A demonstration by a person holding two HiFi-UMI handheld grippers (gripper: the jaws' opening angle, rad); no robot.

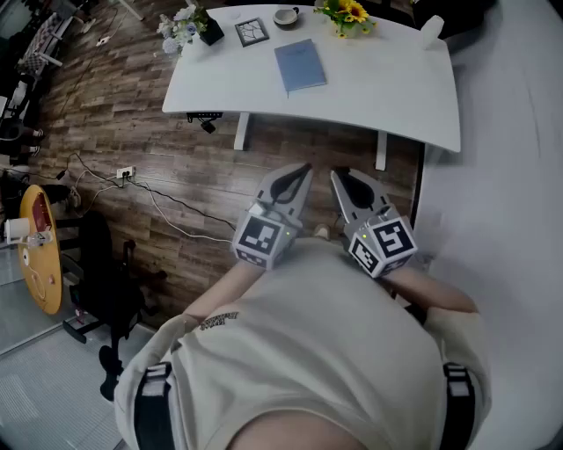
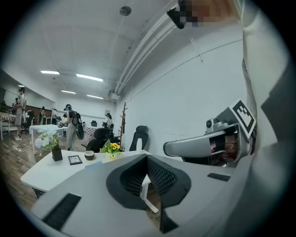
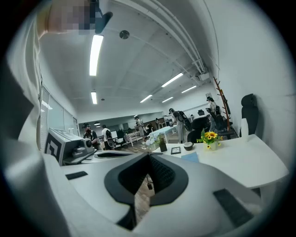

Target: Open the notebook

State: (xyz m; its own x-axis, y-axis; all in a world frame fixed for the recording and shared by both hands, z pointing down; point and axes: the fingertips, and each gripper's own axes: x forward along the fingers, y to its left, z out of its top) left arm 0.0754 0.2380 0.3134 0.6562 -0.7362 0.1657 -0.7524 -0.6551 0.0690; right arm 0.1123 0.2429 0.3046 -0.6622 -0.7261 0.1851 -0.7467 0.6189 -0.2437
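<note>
A closed blue notebook [image 1: 300, 64] lies flat on the white table [image 1: 396, 97], far ahead of me. It shows small in the left gripper view [image 2: 94, 164] and in the right gripper view [image 3: 189, 157]. Both grippers are held side by side close to the person's chest, over the wooden floor and well short of the table. My left gripper [image 1: 303, 169] is shut with nothing in it, its jaws meeting at the tip [image 2: 147, 159]. My right gripper [image 1: 338, 174] is shut too and empty [image 3: 149, 157].
On the table's far side stand a vase of pale flowers [image 1: 183, 25], a small picture frame [image 1: 252, 32], a bowl [image 1: 286, 17] and a pot of sunflowers [image 1: 347, 16]. A power strip [image 1: 126, 173] with cables lies on the floor at left, near a black chair [image 1: 106, 272]. A white wall runs along the right.
</note>
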